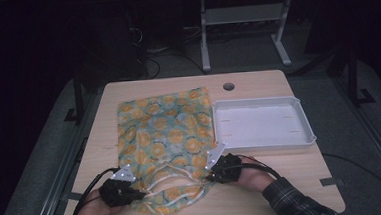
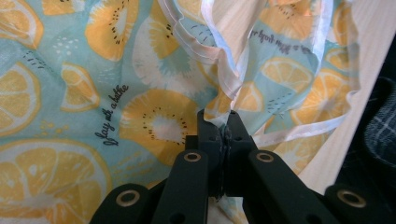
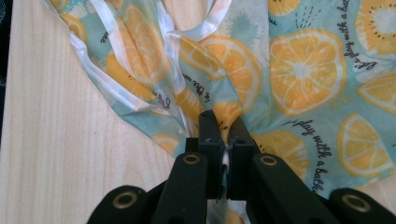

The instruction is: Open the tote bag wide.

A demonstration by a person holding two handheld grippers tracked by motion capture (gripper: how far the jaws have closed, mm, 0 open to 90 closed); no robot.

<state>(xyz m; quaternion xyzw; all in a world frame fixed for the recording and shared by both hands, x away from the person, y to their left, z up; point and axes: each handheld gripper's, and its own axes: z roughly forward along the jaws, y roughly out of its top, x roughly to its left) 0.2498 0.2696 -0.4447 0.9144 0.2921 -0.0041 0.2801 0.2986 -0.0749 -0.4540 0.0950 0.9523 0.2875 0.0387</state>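
Wooden tabletop (image 1: 104, 123) | left hand-held gripper (image 1: 133, 193) clamps fruit-print bag (image 1: 165, 129) (white-trimmed edge) | right hand-held gripper (image 1: 213, 175) clamps it too | white tray (image 1: 263, 142) beside

Dim, soft high view; brighter close-ups

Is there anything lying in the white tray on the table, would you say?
No, the white tray beside the cloth shows a bare floor in the high view.
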